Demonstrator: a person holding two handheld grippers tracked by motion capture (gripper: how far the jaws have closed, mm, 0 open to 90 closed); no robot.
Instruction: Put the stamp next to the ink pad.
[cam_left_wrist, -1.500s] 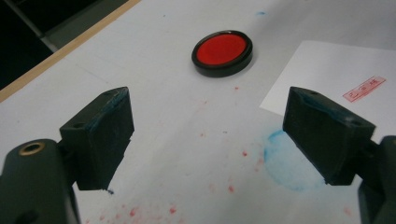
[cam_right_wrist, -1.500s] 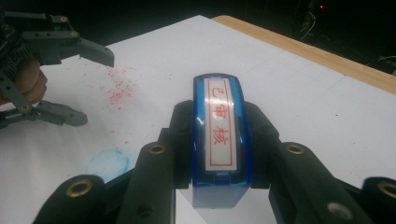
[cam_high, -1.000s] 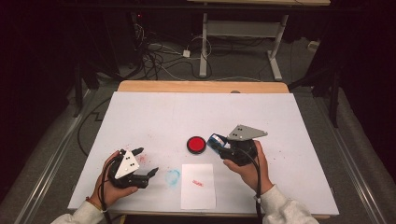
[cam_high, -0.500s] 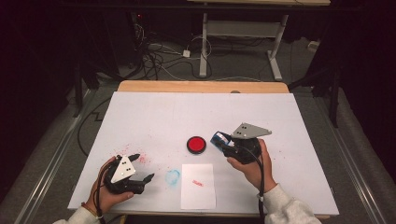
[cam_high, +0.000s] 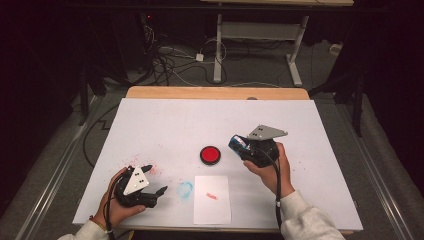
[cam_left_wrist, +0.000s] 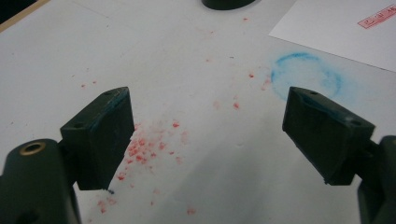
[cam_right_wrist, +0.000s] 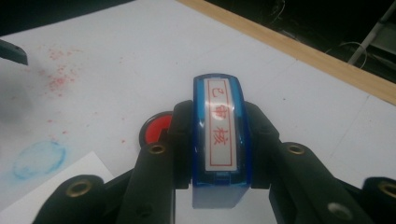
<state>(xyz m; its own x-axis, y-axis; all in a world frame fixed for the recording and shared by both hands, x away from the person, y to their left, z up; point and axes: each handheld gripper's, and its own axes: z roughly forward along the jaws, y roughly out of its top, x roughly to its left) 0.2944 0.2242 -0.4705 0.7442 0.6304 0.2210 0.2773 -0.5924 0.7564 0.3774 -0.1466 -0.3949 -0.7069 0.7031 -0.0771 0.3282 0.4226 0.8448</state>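
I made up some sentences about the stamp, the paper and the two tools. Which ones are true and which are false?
1. The right tool is clamped on a blue stamp. True.
2. The left tool is holding the sheet of paper. False: its jaws stand open with nothing between them.
3. The sheet of paper already has a red stamp mark on it. True.
4. The red ink pad sits on the sheet of paper. False: it sits on the white tabletop, beyond the paper.
5. A blue ring smudge lies on the tabletop left of the paper. True.
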